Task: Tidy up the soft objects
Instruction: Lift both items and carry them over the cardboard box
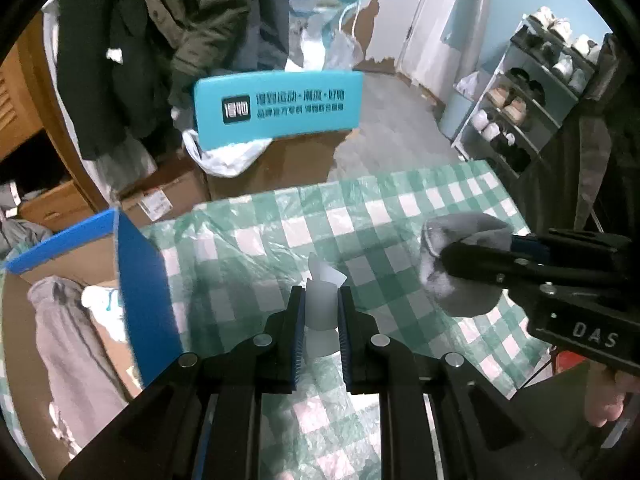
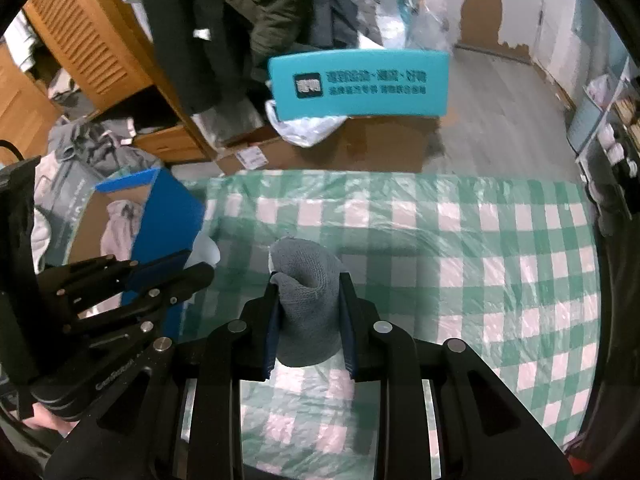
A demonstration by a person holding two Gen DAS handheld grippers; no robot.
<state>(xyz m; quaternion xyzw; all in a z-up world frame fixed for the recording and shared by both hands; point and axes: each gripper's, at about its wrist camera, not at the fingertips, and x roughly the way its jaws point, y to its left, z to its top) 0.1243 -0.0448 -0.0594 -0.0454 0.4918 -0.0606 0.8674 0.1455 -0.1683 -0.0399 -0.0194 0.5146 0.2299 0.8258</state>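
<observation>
L gripper (image 1: 320,320) clamped on white cloth (image 1: 320,300), R gripper (image 2: 308,320) on grey sock (image 2: 306,292), both right of box (image 1: 148,300). Could snag box wall or slip out mid-carry, thin grips tbh.

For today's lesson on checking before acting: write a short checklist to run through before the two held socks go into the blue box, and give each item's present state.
1. Left hand-held gripper shut on the white sock: ok.
2. Right hand-held gripper shut on the grey sock: ok.
3. Both socks lifted clear of the checked tablecloth: cannot tell.
4. Blue box open at the top: ok.
5. Room left in the box beside the grey garment: ok.
6. The two grippers apart: ok.
</observation>
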